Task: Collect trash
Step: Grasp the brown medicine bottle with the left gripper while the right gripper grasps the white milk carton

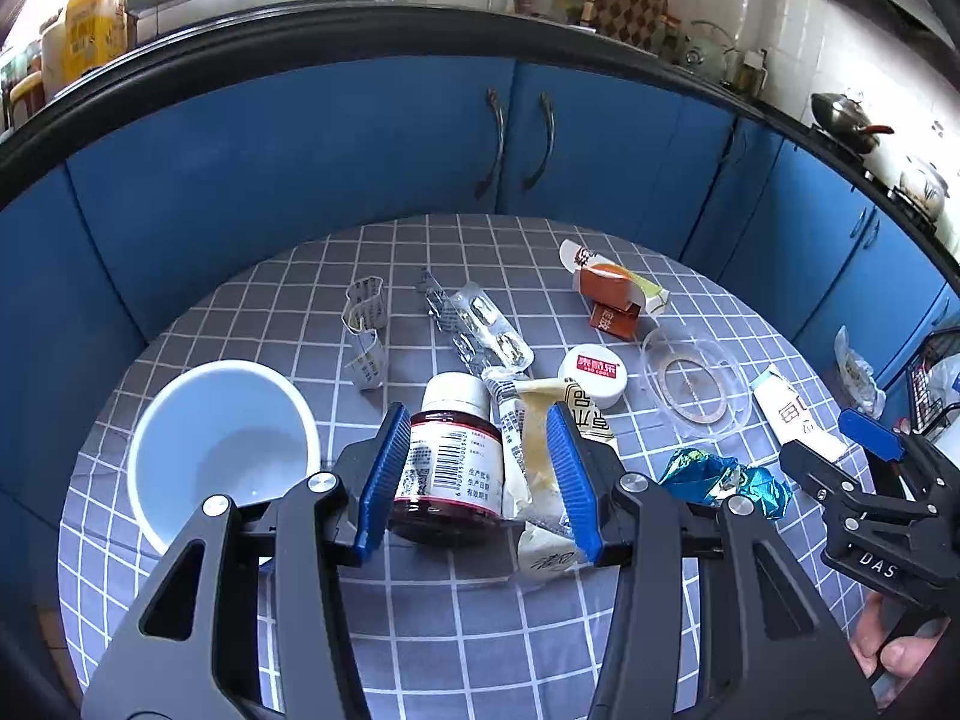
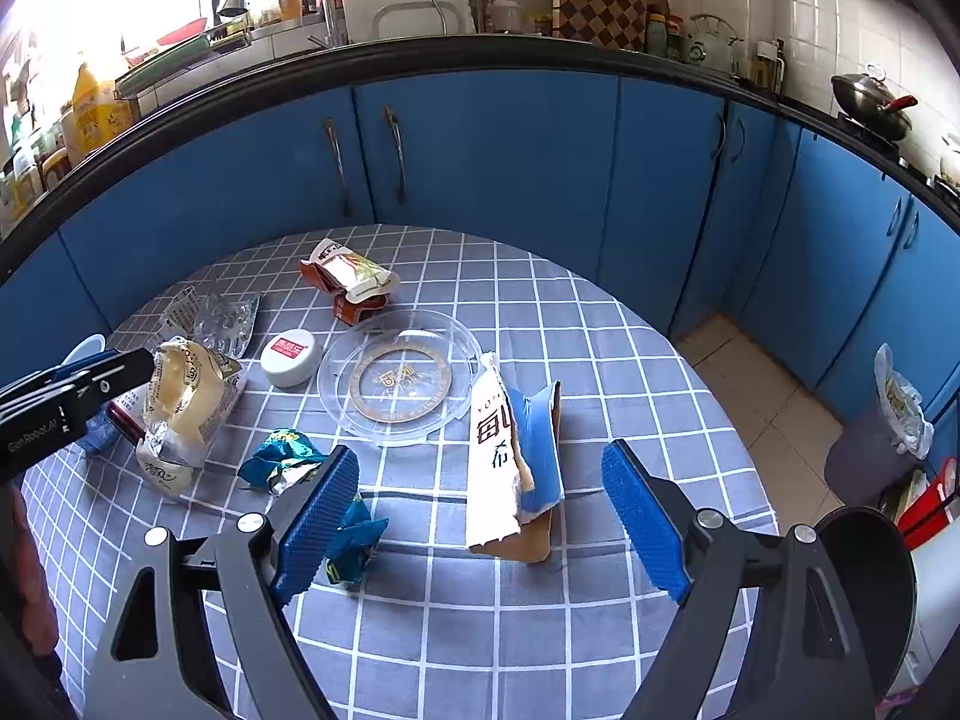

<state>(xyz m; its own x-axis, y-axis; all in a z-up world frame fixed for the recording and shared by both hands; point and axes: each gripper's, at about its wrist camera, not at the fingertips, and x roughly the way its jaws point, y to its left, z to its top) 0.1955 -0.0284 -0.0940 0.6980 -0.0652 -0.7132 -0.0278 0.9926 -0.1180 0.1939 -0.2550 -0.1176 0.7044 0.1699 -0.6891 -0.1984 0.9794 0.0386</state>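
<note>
1. A round worktop under a grey cloth with white grid lines (image 1: pixel 420 630) stands before blue kitchen cabinets, strewn with packaging; a white plastic bowl (image 1: pixel 222 450) sits at its left edge.
2. The left tongs (image 1: pixel 474 474) straddle two things at once: a dark red medicine bottle with a white cap and barcode label (image 1: pixel 450 462), lying on its side with its long axis running away from the camera, and a crumpled cream-and-white food wrapper (image 1: pixel 528 456) just beside it. The left pad touches the bottle and the right pad presses the wrapper, so the tongs appear pinched on the pair.
3. The right tongs (image 2: pixel 480 516) are spread wide and hold nothing; a torn white-and-blue paper carton (image 2: pixel 516 462) stands tilted between the pads, apart from both, its long axis pointing away from the tongs.
4. A crushed teal foil wrapper (image 2: pixel 288 456) lies against the outside of the right tongs' left pad.
5. A clear plastic lid (image 2: pixel 396 384) and a small white jar (image 2: pixel 291 357) lie beyond, untouched.
</note>
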